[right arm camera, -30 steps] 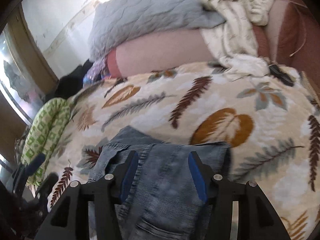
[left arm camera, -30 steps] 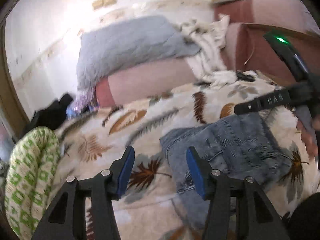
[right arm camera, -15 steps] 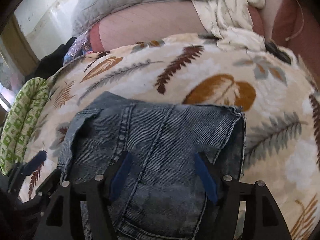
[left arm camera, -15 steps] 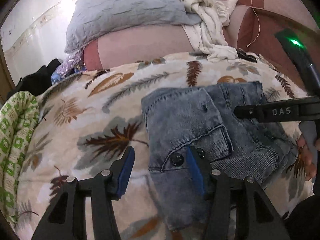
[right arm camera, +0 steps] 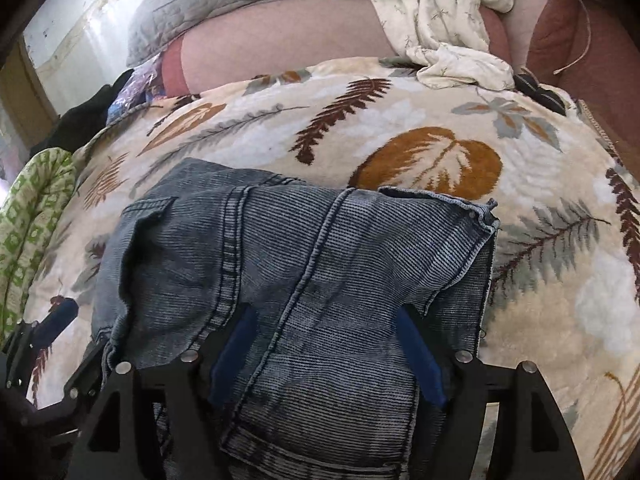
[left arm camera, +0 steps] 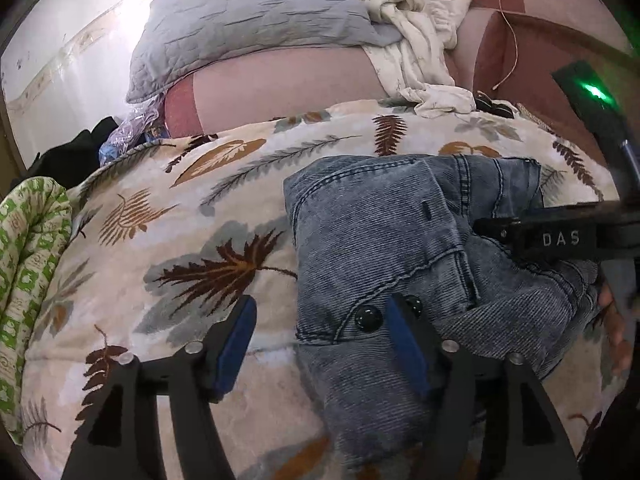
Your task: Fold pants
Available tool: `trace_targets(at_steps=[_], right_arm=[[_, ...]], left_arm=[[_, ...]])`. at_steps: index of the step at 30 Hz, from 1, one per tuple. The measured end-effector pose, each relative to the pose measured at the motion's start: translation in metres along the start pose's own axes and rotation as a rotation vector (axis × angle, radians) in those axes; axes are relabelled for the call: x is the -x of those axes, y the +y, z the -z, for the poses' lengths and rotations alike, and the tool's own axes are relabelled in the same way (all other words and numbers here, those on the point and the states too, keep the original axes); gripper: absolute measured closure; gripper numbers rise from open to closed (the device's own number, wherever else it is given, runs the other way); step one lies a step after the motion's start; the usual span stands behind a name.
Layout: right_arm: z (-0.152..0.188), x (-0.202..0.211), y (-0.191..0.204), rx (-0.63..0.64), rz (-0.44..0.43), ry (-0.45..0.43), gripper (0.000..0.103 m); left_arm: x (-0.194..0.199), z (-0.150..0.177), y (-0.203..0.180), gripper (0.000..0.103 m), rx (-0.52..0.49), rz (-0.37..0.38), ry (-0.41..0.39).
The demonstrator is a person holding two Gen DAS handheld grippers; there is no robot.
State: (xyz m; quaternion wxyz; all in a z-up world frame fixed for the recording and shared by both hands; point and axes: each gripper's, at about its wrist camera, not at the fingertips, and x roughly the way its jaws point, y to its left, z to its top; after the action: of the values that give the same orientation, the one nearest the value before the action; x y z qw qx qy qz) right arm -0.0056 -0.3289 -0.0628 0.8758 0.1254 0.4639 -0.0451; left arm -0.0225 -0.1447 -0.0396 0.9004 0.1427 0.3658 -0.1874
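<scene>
- The pants (left arm camera: 400, 240), blue denim, lie folded into a thick bundle on the bed, on top of a cream blanket (left arm camera: 180, 240) printed with brown and grey leaves.
- The left gripper (left arm camera: 320, 340) is open, its blue pads spread wide. Its right pad sits over the near left edge of the pants, beside two dark buttons (left arm camera: 368, 317); its left pad is over bare blanket.
- The right gripper (right arm camera: 326, 350) is also open, with both blue pads low over the denim, straddling a stitched seam (right arm camera: 308, 264) that runs up the middle of the bundle. Whether the pads touch the cloth cannot be told.
- In the left wrist view the right gripper's body crosses the right edge above the pants, marked with the letters DAS, with a green light above it; part of the person's hand (left arm camera: 614, 332) shows below.
- At the head of the bed a grey quilted pillow (left arm camera: 248, 28) rests on a pink one (left arm camera: 280, 88), with a crumpled cream cloth (left arm camera: 416, 52) beside them.
- A green-and-white patterned cloth (left arm camera: 28, 272) lies along the left edge of the bed.
</scene>
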Motion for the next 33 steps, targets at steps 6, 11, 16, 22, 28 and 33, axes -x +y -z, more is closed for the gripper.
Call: trace_targets(at_steps=[6, 11, 16, 22, 28, 33], right_arm=[[0.002, 0.000, 0.003, -0.026, 0.029, -0.027, 0.025], [0.005, 0.002, 0.004, -0.033, 0.041, -0.057, 0.024], [0.010, 0.003, 0.000, -0.081, 0.110, -0.070, 0.002], [0.011, 0.003, -0.009, -0.141, 0.086, -0.039, 0.001], [0.011, 0.013, -0.001, -0.091, 0.113, -0.076, 0.001], [0.012, 0.033, 0.004, -0.070, 0.112, -0.159, 0.001]], left_arm=[[-0.001, 0.000, 0.004, 0.032, 0.023, 0.023, 0.002], [-0.002, 0.000, 0.008, 0.027, 0.043, 0.030, 0.008], [-0.003, 0.001, 0.014, 0.020, 0.076, 0.031, 0.012], [-0.002, 0.000, 0.014, 0.019, 0.078, 0.028, 0.007], [-0.002, 0.000, 0.015, 0.019, 0.090, 0.037, 0.009], [-0.001, -0.001, 0.015, 0.019, 0.091, 0.037, 0.009]])
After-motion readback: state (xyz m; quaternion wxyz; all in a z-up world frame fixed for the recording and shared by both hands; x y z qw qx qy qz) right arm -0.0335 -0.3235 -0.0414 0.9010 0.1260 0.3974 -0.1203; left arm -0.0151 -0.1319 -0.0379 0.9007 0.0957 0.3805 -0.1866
